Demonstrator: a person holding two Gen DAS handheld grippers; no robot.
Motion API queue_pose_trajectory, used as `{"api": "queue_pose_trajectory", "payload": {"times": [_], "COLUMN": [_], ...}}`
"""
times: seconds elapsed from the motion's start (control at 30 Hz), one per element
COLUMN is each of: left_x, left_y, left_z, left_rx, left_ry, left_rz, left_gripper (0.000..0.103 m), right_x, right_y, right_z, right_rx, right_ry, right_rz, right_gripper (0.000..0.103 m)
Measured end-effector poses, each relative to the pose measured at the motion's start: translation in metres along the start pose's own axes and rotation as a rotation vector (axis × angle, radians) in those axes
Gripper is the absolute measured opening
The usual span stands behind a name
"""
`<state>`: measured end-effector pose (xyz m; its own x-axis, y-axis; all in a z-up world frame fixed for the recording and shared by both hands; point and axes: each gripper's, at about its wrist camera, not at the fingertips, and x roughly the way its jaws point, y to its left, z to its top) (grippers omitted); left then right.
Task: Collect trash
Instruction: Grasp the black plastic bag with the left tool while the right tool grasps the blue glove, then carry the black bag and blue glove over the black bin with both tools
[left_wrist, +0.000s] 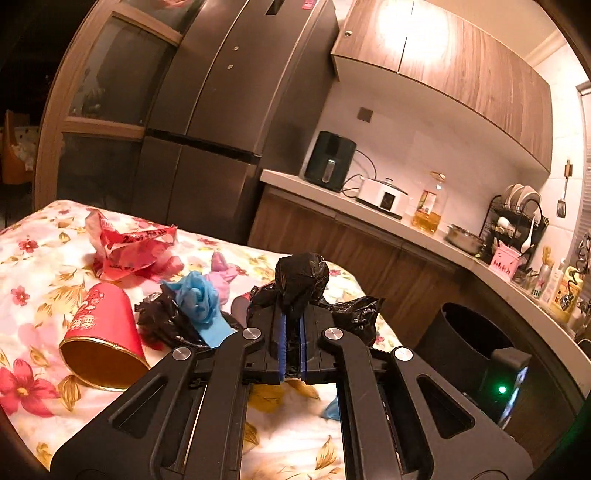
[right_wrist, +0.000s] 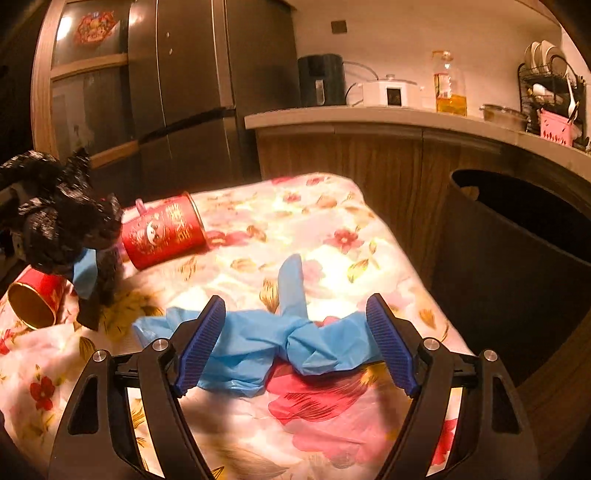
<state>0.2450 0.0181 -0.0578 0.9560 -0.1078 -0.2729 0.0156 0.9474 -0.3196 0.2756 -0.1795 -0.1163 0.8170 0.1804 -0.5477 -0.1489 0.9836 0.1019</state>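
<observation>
The right gripper (right_wrist: 295, 341) hangs over the floral tablecloth (right_wrist: 332, 229) with its blue pads (right_wrist: 388, 341) spread wide — a knotted blue plastic bag (right_wrist: 295, 341) lies between them. Left of that bag, a red cup (right_wrist: 166, 230) lies on its side, a black bag (right_wrist: 62, 221) just beside it, another red cup (right_wrist: 35, 297) below. Right of the bag, off the cloth, stands a dark trash bin (right_wrist: 517, 258).

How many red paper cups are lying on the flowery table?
2. One red cup lies on its side near the middle of the table. The other red cup lies tipped by the left edge, beside the black bag. More could be hidden under the bags.
</observation>
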Motion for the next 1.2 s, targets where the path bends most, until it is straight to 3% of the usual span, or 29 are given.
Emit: {"api": "queue_pose_trajectory", "payload": {"times": [0.1,0.33,0.53,0.73,1.2], "left_x": [-0.001,-0.004,-0.003,-0.005,-0.007], "left_y": [0.0,-0.002,-0.002,-0.003,-0.03], "left_z": [0.0,0.001,0.001,0.003,0.008], "left_rx": [0.002,0.009,0.01,0.018,0.071], "left_ry": [-0.002,-0.009,-0.009,-0.011,-0.016], "left_rz": [0.0,0.0,0.0,0.001,-0.033], "left_gripper": [0.004,0.004,0.004,0.004,0.004], "right_x": [0.005,0.019,0.02,0.012,-0.05], "right_y": [-0.001,0.0,0.002,-0.001,-0.024], "right_z": [-0.002,-0.007,-0.008,-0.002,0.025], "right_rx": [0.008,0.009,0.001,0.023,0.068], "right_ry": [0.024,0.096,0.111,0.087,-0.083], "right_rz": [0.006,0.025,0.041,0.064,0.05], "right_gripper": [0.069,0.037,0.022,0.015,0.013]}}
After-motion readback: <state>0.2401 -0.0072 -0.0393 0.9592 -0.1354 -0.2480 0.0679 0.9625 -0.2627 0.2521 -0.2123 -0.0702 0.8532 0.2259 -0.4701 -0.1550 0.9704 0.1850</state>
